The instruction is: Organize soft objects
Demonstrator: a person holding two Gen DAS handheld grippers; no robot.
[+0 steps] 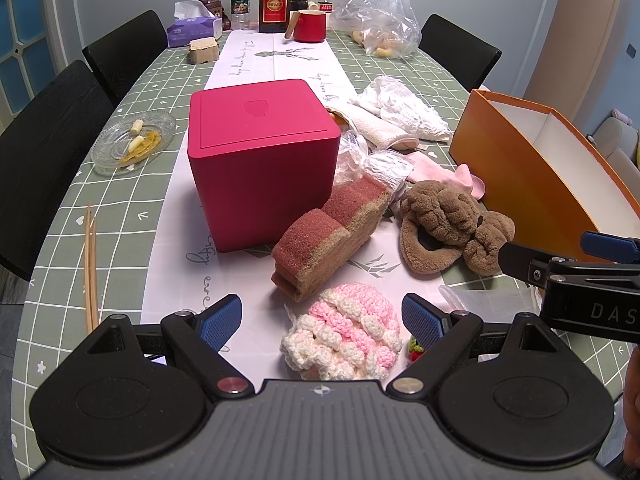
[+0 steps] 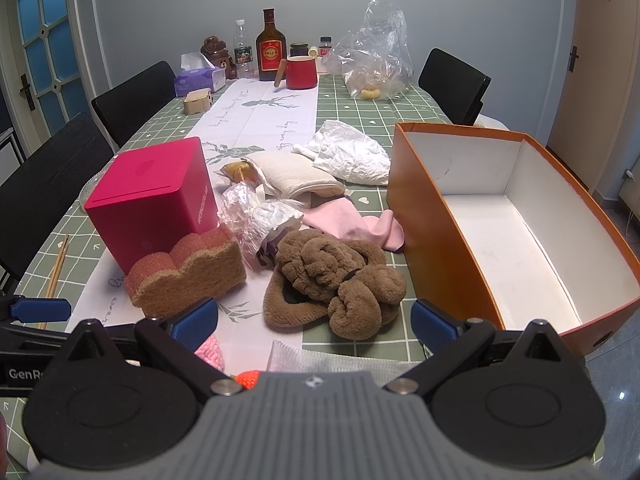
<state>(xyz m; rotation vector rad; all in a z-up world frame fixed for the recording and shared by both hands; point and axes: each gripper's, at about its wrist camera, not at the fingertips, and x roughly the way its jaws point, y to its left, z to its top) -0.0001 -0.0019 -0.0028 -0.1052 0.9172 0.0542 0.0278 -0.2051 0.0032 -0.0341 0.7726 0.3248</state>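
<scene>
A pink and white crocheted hat point(image 1: 342, 332) lies on the table between the open fingers of my left gripper point(image 1: 322, 318). Beyond it lean brown-red sponges point(image 1: 332, 236) point(image 2: 188, 272) against a magenta box point(image 1: 262, 160) point(image 2: 156, 200). A brown plush bundle point(image 1: 452, 224) point(image 2: 332, 280) lies just ahead of my right gripper point(image 2: 316, 320), which is open and holds nothing. Pink cloth point(image 2: 356, 224), a white towel point(image 2: 292, 178) and crinkled plastic point(image 2: 256, 216) lie behind. An orange cardboard box point(image 2: 436, 224) point(image 1: 532, 176) stands open and empty on the right.
Wooden chopsticks point(image 1: 90, 268) and a glass dish point(image 1: 134, 142) lie left. Bottles, a red mug point(image 2: 301, 72), a tissue pack and a clear plastic bag point(image 2: 372, 56) crowd the far end. Black chairs ring the table. A white bag point(image 2: 352, 152) lies mid-table.
</scene>
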